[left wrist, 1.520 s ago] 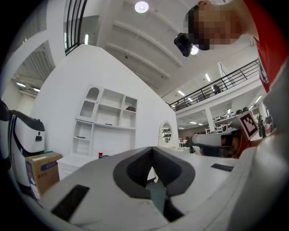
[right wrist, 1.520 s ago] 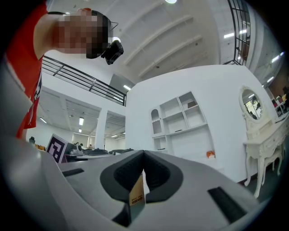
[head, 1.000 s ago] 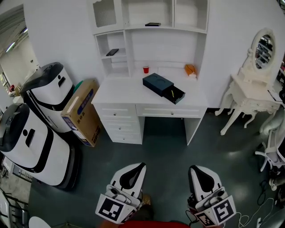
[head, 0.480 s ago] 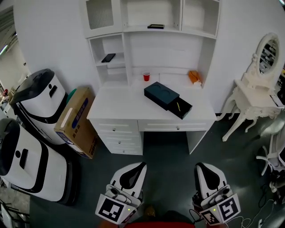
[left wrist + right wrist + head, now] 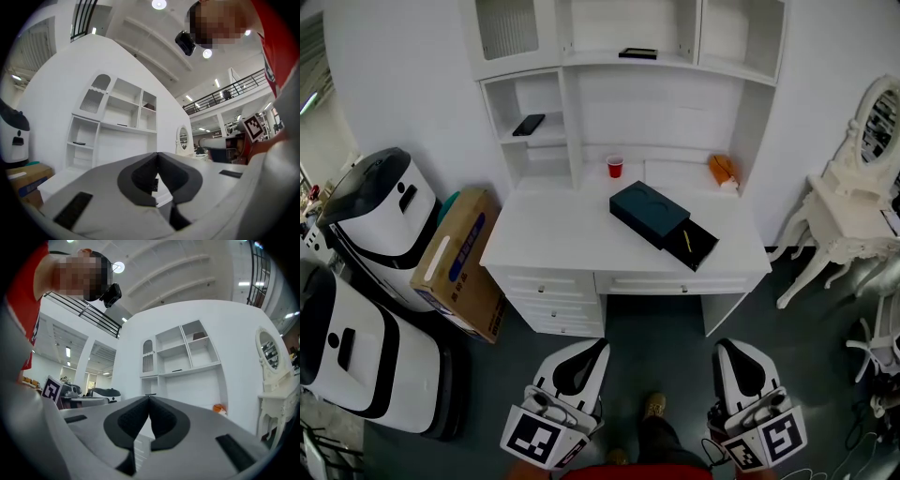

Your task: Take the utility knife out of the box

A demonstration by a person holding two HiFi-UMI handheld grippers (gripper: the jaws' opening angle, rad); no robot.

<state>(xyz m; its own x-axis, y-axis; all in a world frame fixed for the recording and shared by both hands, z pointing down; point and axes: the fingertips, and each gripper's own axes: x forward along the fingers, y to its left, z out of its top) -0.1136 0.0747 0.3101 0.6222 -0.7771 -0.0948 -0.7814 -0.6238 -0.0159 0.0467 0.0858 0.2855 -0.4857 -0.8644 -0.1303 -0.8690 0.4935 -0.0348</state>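
Observation:
A dark box [image 5: 649, 213] lies on the white desk [image 5: 553, 234], its drawer [image 5: 695, 246] slid out toward the front right. Inside the drawer lies a thin yellow utility knife [image 5: 686, 240]. My left gripper [image 5: 584, 354] and right gripper [image 5: 741, 352] hang low in the head view, well short of the desk, over the dark floor. Both are shut with nothing between their tips. In the left gripper view the left gripper [image 5: 157, 154] points level at the desk's shelves, and in the right gripper view the right gripper [image 5: 149, 397] does the same.
A red cup [image 5: 615, 167] and an orange object [image 5: 724, 170] stand at the back of the desk. A cardboard box [image 5: 457, 262] and two white-and-black machines [image 5: 375, 216] crowd the left. A white dressing table [image 5: 848, 225] stands at the right. My shoe [image 5: 654, 406] shows on the floor.
The desk and box have grown larger and slid lower in the head view as I moved closer. Both grippers kept their place in the view and stayed shut.

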